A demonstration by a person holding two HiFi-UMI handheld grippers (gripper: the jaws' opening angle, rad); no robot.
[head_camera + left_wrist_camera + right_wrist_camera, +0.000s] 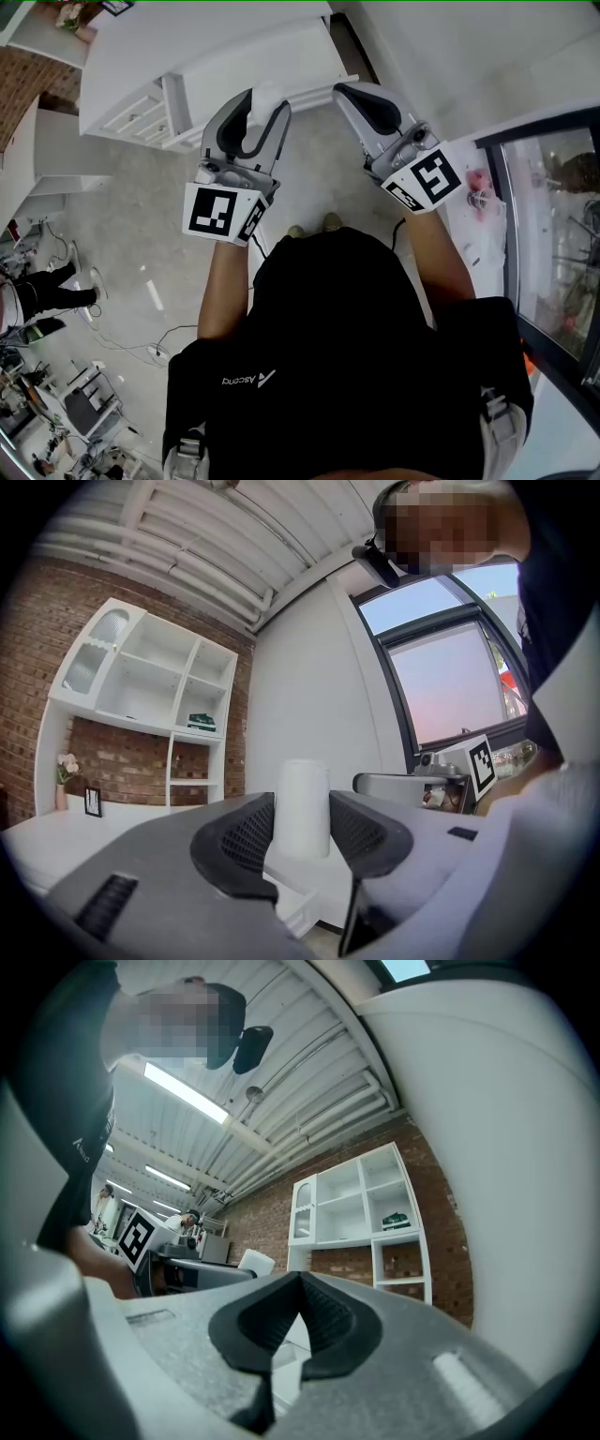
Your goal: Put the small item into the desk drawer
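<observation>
A small white cylinder (267,91) stands upright between the jaws of my left gripper (264,105), and both pads press on its sides. In the left gripper view the white cylinder (302,803) rises above the dark ribbed pads (246,841). My right gripper (345,91) is beside it on the right, shut with nothing in it; its pads (328,1321) meet at the tip. Both grippers are held in the air over the floor, in front of the white desk (225,52) with its drawers (141,117).
A white shelf unit (141,682) stands on the desk against a brick wall. A window (553,225) with a white sill runs along the right. Cables and clutter (56,281) lie on the floor at the left. My shoes (314,225) are below the grippers.
</observation>
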